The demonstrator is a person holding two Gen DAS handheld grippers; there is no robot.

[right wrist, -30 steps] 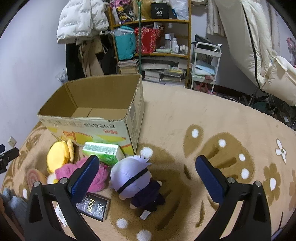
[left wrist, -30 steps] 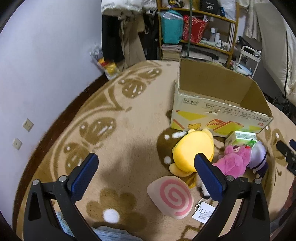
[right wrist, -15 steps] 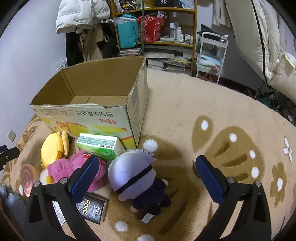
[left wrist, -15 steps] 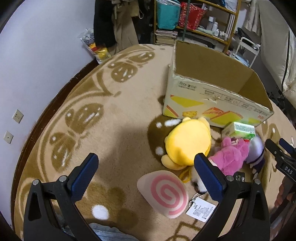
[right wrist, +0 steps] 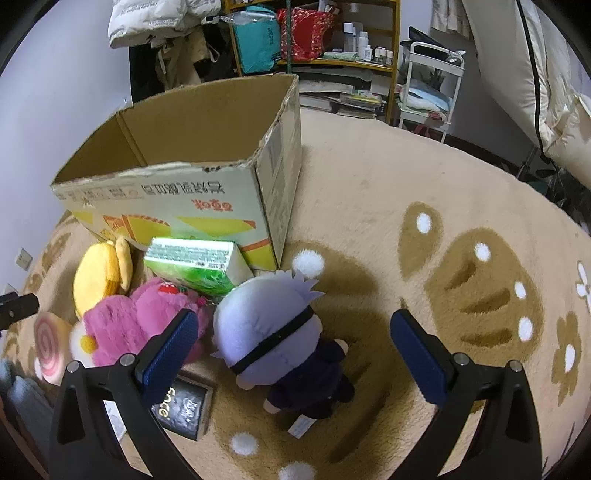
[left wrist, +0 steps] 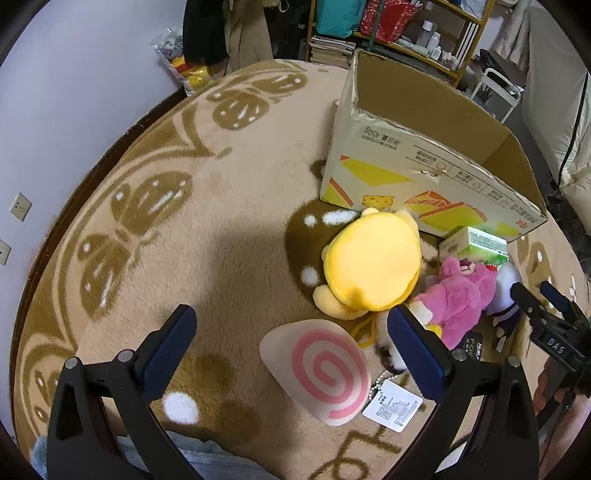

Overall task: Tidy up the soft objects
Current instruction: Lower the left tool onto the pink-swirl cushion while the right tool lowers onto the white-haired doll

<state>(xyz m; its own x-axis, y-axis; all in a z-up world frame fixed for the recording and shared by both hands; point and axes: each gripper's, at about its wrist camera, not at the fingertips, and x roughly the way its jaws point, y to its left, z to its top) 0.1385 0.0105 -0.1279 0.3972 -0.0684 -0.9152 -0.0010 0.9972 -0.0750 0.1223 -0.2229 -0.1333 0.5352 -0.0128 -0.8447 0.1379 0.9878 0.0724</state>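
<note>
Both jaws are spread wide, nothing gripped. The right gripper (right wrist: 291, 343) is lined up over the white-haired doll (right wrist: 269, 332) mid-rug, presumably for boxing in the cardboard box (right wrist: 177, 192).

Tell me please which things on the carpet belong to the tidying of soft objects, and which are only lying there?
For the job: yellow plush, pink plush, white-haired doll, pink swirl cushion, open cardboard box, probably where they go.

Just lying about: green carton, black "Face" packet, white tag, shelf clutter.
</note>
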